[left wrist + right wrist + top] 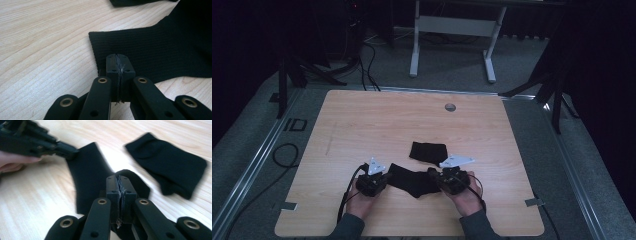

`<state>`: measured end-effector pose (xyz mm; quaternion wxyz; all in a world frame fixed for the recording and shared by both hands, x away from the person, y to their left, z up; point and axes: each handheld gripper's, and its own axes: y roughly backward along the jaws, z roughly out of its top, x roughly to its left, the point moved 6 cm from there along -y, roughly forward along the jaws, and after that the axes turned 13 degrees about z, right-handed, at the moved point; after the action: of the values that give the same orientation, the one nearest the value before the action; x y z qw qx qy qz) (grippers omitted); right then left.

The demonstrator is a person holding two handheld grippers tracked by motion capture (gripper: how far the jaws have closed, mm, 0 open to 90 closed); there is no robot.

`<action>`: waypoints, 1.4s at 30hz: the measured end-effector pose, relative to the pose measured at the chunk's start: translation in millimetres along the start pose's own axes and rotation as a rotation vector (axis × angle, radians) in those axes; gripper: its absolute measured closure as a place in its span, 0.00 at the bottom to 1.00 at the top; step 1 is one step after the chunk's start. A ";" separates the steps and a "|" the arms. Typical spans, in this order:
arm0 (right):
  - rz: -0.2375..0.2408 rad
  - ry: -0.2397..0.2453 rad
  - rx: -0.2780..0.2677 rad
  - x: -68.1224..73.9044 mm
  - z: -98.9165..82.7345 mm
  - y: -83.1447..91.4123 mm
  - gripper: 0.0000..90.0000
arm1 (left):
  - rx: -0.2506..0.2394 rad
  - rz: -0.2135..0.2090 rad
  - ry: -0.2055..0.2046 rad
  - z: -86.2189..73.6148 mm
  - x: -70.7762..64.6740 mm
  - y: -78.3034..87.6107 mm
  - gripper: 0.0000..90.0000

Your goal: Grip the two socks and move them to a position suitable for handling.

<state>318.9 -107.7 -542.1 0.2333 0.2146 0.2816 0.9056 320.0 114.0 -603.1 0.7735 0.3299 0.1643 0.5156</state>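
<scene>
Left claw [385,176]: lower centre-left, jaws clamped on one end of black ribbed fabric sock [412,181].
Right claw [432,173]: lower centre, clamped on sock's other end.
Second black sock [428,151]: just beyond, flat on light wooden bench [362,120].

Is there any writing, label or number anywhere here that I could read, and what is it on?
"ID": dark marking on the grey floor, left of the wooden table.
No readable text on the two black socks, nor on the left gripper or right gripper.
</scene>
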 end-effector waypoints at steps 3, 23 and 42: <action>-0.028 -0.034 -0.022 -13.5 -4.4 13.7 0.97 | -0.002 0.000 0.002 0.2 -0.1 -0.2 0.99; -0.179 -0.203 0.042 -64.8 -44.5 41.1 0.97 | -0.021 0.060 -0.042 3.0 2.2 -3.1 0.97; -0.242 -0.143 0.009 -67.3 -36.4 44.0 0.59 | -0.065 0.020 -0.042 7.5 1.2 1.2 0.73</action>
<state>340.5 -191.4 -559.8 0.3595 0.2439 0.2920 0.8520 324.2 112.8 -596.6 0.7820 0.3167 0.1280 0.5213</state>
